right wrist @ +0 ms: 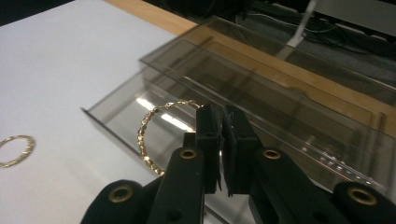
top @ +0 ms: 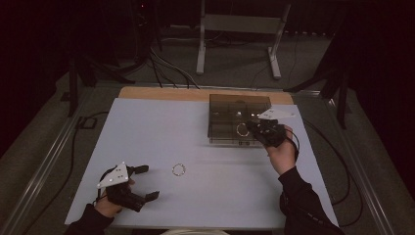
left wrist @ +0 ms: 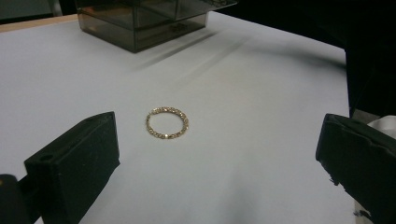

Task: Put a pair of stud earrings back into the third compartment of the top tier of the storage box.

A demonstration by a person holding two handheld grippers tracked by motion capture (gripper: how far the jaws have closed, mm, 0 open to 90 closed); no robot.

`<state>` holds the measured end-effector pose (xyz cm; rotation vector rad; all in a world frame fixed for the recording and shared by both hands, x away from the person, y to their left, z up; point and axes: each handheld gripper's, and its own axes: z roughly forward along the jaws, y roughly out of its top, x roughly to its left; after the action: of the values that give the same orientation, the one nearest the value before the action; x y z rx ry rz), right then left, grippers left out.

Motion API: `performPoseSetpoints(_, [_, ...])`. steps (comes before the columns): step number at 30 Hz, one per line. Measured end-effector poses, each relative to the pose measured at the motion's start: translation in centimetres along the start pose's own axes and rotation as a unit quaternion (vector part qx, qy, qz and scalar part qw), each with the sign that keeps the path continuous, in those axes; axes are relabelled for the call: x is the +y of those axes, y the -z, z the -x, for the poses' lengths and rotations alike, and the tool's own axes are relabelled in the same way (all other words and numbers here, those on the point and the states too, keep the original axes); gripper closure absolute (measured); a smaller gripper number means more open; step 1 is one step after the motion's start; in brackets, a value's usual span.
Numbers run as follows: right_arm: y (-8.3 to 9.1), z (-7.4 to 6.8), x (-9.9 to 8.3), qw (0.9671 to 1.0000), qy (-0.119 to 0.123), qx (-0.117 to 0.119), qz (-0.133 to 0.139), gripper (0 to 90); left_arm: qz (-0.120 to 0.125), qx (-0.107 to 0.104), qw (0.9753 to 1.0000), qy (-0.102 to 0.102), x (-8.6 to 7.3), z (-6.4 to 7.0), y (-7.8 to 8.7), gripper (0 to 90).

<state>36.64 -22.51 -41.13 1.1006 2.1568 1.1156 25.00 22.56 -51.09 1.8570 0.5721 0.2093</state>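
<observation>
A: Item one, right gripper (top: 255, 128)?
B: Right of centre in the high view, over the smoky box (top: 222, 105). Jaws pressed together on a gold ring (right wrist: 152, 123); in the right gripper view the ring hangs to the left of the jaws, above the box's open drawer (right wrist: 112, 116).

A: Item two, left gripper (top: 149, 182)?
B: Lower left of the high view, low over the white table (top: 147, 127). Jaws wide apart, holding nothing.

A: Item three, second ring (top: 178, 170)?
B: Lying flat on the table at lower centre, just right of the left gripper; in the left gripper view it lies (left wrist: 167, 122) between and ahead of the jaws, touching neither. The box stands at the upper left there.
</observation>
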Motion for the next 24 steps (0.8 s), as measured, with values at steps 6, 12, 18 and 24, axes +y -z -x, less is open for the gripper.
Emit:
performPoseSetpoints(6, [0.5,1.7,-0.7,0.9996,-0.017,-0.02,-0.002,86.2,-0.002,0.0,1.0,-0.001,0.0,0.0,0.0,0.5])
performPoseSetpoints(12, [0.9,3.3,-1.3,0.9987,-0.034,-0.038,-0.007,86.2,-0.001,0.0,1.0,-0.001,0.0,0.0,0.0,0.4])
performPoseSetpoints(18, [0.8,4.4,-2.1,0.9976,-0.045,-0.051,-0.018,86.1,-0.002,0.0,1.0,-0.001,0.0,0.0,0.0,0.4])
performPoseSetpoints(24, [0.5,5.0,-2.7,0.9966,-0.051,-0.06,-0.025,86.0,-0.002,0.001,1.0,-0.002,0.0,0.0,-0.1,0.5])
